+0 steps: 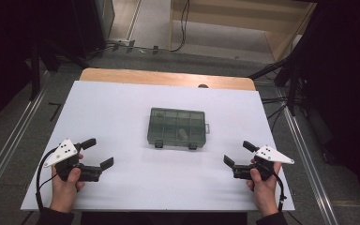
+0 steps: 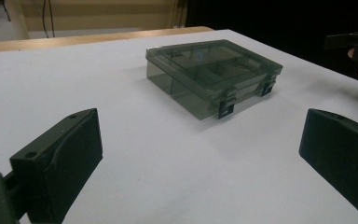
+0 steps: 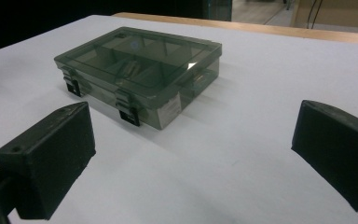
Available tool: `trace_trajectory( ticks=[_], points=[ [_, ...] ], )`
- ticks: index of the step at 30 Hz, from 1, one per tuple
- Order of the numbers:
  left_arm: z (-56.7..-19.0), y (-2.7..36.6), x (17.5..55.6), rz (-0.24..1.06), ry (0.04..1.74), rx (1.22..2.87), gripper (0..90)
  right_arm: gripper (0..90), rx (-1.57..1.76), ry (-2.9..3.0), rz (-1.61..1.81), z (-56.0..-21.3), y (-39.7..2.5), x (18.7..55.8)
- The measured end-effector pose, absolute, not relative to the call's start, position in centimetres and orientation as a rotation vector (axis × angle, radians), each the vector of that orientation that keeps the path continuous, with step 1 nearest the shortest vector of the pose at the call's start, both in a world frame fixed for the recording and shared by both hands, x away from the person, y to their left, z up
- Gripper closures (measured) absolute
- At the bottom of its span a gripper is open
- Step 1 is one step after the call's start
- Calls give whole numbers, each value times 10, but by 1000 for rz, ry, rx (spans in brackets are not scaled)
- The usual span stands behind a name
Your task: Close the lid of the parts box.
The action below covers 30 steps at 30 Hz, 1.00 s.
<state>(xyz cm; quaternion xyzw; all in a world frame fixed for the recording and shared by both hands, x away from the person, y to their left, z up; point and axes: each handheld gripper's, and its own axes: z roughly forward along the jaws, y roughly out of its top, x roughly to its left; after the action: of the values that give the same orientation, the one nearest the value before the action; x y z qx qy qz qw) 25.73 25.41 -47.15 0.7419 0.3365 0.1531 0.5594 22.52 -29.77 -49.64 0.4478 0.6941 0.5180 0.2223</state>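
Mid-table sits the smoky compartment box (image 1: 176,128), lid down, both front latches (image 1: 159,144) shut. Left gripper (image 1: 98,153) and right gripper (image 1: 236,153) hang well apart from it, jaws spread, empty. Nothing started; opening is all left.

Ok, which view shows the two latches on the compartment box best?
The right gripper view: both latches on the compartment box face the camera, close and sharp. The left gripper view shows them at an angle, farther off. In the high view they are small dark tabs on the near edge.

White sheet (image 1: 122,112) covers the table, light wooden tabletop edge (image 1: 166,77) peeks out at the far side, black cables (image 1: 183,23) trail across grey floor (image 1: 157,28) behind.
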Motion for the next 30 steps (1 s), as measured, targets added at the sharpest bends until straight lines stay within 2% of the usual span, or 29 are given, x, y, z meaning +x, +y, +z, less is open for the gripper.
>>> trace_trajectory(
  ticks=[30],
  points=[
    [-479,312,243,435,883,1744,0,0,1322,1843,1382,-508,-352,204]
  ],
)
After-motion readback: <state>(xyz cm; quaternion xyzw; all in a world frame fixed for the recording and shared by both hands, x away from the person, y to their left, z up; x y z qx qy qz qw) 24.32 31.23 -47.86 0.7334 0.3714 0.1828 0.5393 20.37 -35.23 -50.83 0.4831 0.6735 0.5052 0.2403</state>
